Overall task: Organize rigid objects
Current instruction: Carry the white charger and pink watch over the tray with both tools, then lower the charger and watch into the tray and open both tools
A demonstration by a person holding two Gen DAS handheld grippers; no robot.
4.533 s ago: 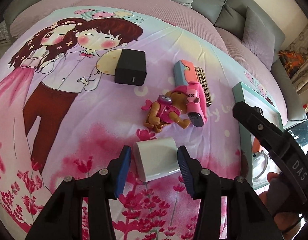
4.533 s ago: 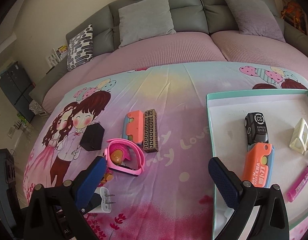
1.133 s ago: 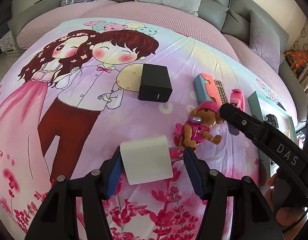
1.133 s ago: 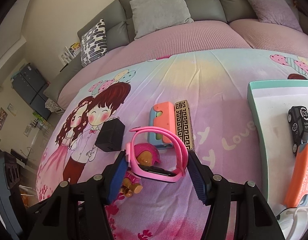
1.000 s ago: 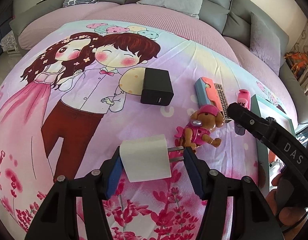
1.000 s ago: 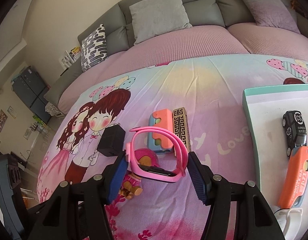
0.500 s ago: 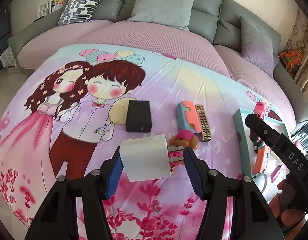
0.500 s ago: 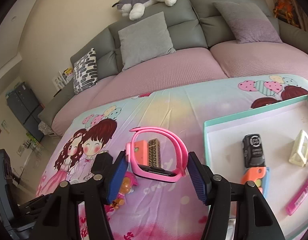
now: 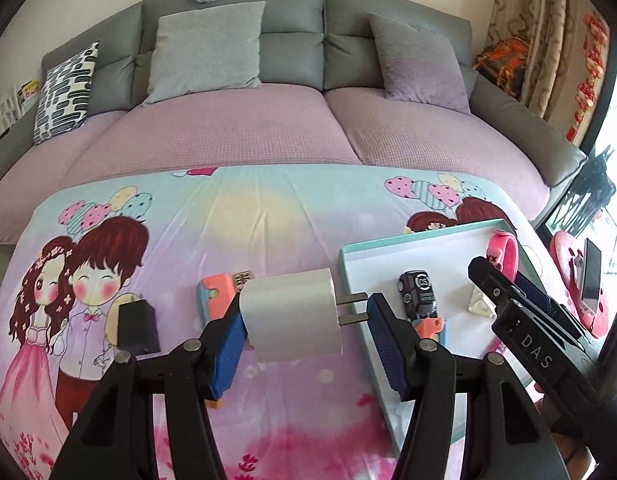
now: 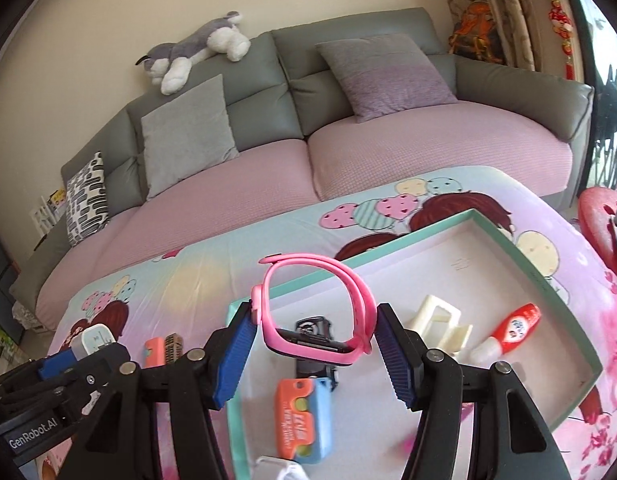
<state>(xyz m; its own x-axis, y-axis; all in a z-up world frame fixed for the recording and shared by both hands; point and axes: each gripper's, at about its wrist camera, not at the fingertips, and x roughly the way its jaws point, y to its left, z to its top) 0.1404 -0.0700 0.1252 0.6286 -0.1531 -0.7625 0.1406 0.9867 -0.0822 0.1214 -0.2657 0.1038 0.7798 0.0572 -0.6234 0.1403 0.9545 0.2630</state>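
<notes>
Aloft, white charger (image 9: 292, 316) in left tongs (image 9: 304, 344) (prongs rightward)

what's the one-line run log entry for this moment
left gripper: holds white charger above blanket | right gripper: holds pink watch above teal tray | neither released

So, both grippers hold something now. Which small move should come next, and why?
Probably lower the right gripper a little and release the pink watch into the tray. The watch is already above the tray's white floor, near the toy car, while the left gripper with the white charger is short of the tray's rim.
</notes>
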